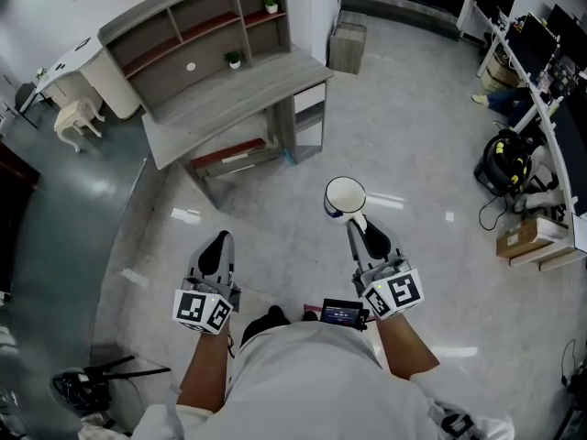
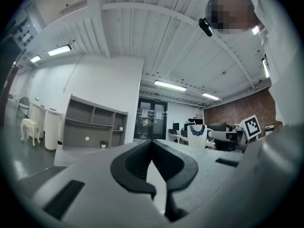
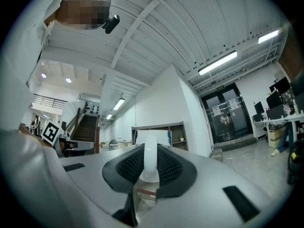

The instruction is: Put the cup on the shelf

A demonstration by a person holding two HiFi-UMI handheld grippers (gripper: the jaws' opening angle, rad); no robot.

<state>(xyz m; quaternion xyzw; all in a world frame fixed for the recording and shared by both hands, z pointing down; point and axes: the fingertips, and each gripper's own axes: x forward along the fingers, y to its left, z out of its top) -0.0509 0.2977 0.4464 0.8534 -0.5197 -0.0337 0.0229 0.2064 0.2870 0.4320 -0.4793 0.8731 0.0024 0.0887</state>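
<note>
A white cup (image 1: 344, 196) with a blue pattern hangs upright above the floor, held by its handle (image 3: 150, 161) in my right gripper (image 1: 353, 220), which is shut on it. From the left gripper view the same cup (image 2: 196, 136) shows at the right, in front of the right gripper. My left gripper (image 1: 217, 250) is shut with nothing between its black pads (image 2: 137, 163). The grey shelf unit (image 1: 197, 27) stands on a grey desk (image 1: 234, 104) ahead and to the left, well away from both grippers; it also shows far off as the shelf (image 2: 93, 126).
Two small potted plants (image 1: 235, 59) (image 1: 271, 3) stand in the shelf compartments. A cardboard box (image 1: 348, 45) sits on the floor beyond the desk. Office desks with monitors and cables (image 1: 527, 71) line the right side. A white stool (image 1: 78, 117) stands far left.
</note>
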